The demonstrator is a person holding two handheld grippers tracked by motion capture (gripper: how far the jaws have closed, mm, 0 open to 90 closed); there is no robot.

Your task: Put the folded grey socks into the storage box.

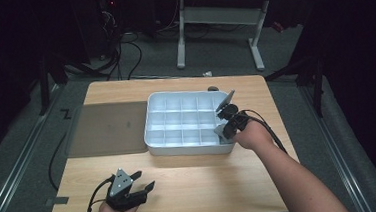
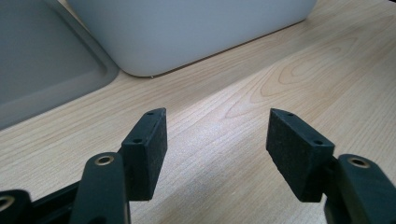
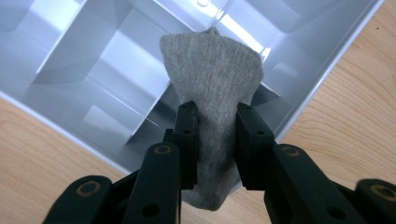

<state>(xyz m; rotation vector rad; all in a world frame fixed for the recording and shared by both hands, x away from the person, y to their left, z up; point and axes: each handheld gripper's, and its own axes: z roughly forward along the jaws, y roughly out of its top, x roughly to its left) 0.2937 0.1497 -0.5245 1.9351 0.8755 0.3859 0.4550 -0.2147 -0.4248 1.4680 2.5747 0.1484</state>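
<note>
Plainly unmarked: grey sock (image 3: 212, 88) in right claw (image 3: 215, 135)

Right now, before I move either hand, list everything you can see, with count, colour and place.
sock: one, grey, clamped between the right jaws, over the tray's right end
divided tray: one, white, many compartments, middle of the table
flat mat: one, grey, left of the tray, touching its side
table: one, light wood, under everything
second table: one, white legs, on the floor behind
small dark object: one, behind the tray, too small to tell
left hand-held gripper: one, black, jaws apart, above bare wood near the front edge
right hand-held gripper: one, black, at the tray's right end
forearms: two, entering from the bottom edge
</note>
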